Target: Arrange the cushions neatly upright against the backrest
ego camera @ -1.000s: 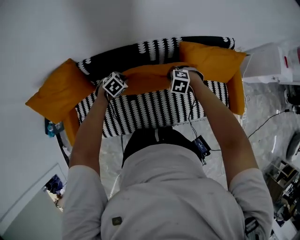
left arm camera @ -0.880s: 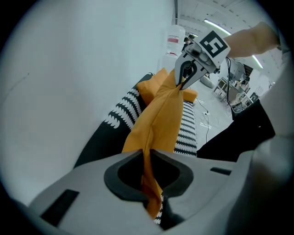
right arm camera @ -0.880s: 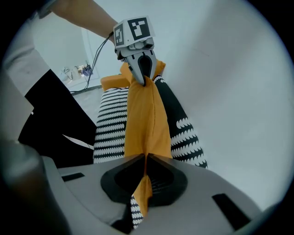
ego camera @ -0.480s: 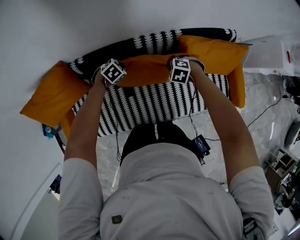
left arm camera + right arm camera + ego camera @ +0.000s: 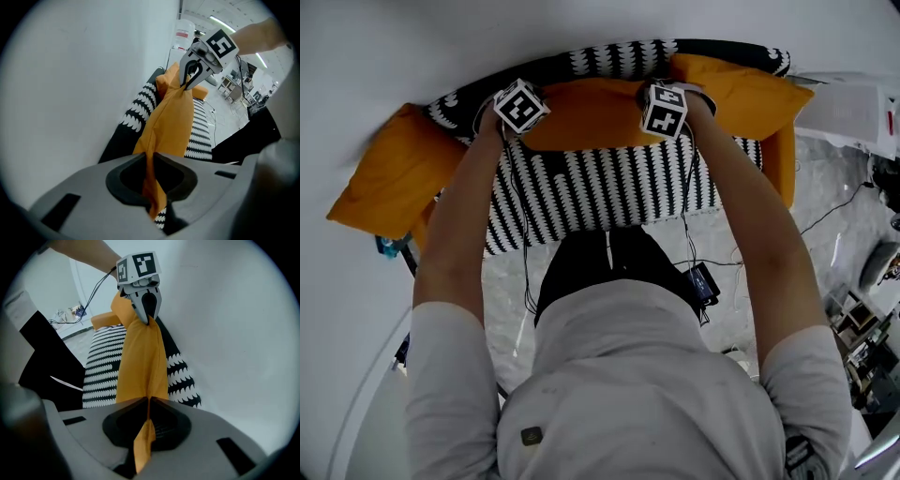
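An orange cushion (image 5: 586, 112) stands along the black-and-white sofa backrest (image 5: 581, 64), pinched at its top edge by both grippers. My left gripper (image 5: 523, 120) is shut on its left corner, and orange fabric runs between the jaws in the left gripper view (image 5: 152, 187). My right gripper (image 5: 658, 126) is shut on the right corner, with a fold of cloth poking through the jaws (image 5: 147, 416). Each gripper view shows the cushion (image 5: 171, 122) (image 5: 140, 362) stretched toward the other gripper. A second orange cushion (image 5: 389, 183) leans over the left end and a third (image 5: 750, 89) lies at the right end.
The patterned seat (image 5: 600, 192) lies in front of the held cushion, and a white wall rises right behind the backrest. A white box (image 5: 853, 112) stands right of the sofa. Cables (image 5: 834, 220) and a small device (image 5: 705, 281) lie on the pale floor.
Both grippers have carried the middle cushion away from the seat's front and down toward the backrest. The other two cushions kept their places on the sofa.
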A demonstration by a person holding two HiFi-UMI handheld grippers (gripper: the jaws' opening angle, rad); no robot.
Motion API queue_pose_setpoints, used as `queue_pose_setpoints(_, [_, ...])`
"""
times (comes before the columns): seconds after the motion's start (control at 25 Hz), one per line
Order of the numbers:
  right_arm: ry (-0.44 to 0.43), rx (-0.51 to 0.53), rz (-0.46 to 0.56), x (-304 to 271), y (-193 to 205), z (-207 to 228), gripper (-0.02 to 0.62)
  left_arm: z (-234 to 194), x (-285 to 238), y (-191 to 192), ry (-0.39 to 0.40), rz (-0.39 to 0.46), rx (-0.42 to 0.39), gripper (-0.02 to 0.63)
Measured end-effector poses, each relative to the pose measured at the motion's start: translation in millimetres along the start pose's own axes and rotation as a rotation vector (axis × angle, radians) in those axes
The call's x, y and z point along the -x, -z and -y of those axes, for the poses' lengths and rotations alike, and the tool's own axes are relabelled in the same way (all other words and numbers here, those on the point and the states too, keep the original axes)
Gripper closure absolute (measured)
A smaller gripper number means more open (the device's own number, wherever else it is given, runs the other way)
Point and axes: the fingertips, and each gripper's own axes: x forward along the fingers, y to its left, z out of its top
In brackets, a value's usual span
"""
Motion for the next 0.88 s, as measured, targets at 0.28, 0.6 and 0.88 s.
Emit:
queue_pose_setpoints(0.28, [-0.023,-0.032,-0.009,-16,3,24,0.558,-23,-12,-9,-0.007,0.015,0.034,0.560])
queue_pose_setpoints(0.6, [-0.050,-0.052,0.001,-37,5,29,0.558,-30,-34,11,-0.027,-0.027,0.054,0.512])
queue_pose_setpoints(0.88, [-0.054,-0.077,-0.007,-46,4,26,0.518,-31,-36,20,-0.049,-0.015,0.108,0.446])
